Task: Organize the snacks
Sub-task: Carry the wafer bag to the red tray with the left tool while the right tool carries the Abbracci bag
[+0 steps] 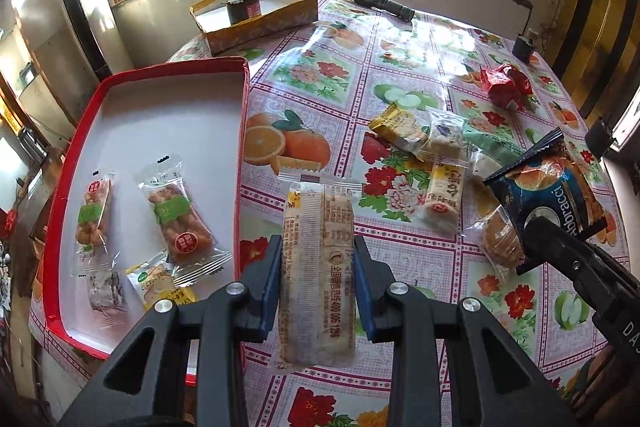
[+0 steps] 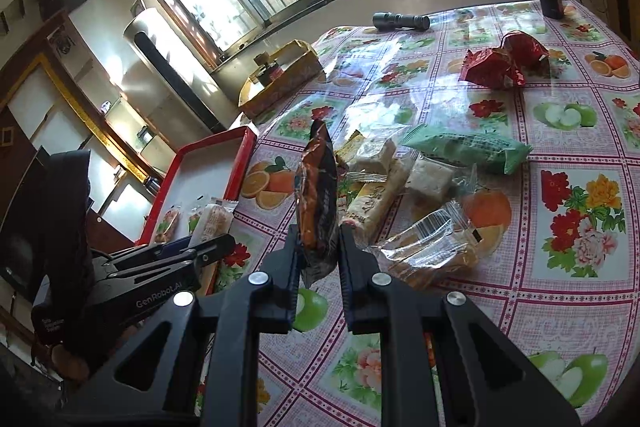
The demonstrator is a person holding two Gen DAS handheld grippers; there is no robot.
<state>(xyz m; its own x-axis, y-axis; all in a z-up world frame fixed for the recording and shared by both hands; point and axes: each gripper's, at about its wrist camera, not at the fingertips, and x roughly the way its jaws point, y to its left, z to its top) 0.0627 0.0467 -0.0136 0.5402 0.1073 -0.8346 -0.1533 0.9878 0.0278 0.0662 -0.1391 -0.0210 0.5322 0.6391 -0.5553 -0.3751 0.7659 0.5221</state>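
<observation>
Four snacks lay in the red tray [image 1: 245, 95]; left claw [image 1: 316, 247] gripped a pale bar [image 1: 318, 267], right claw [image 2: 319, 227] a dark packet [image 2: 316, 195]; loose pile [image 2: 420, 179] remained at 2 o'clock on the surface [image 2: 560, 267].

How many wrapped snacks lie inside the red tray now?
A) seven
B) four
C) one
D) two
B: in the left wrist view the red tray holds four wrapped snacks, two twisted pastries, a dark bar and a yellow-wrapped piece; the long cracker pack is in the left claw, not in the tray.
</observation>
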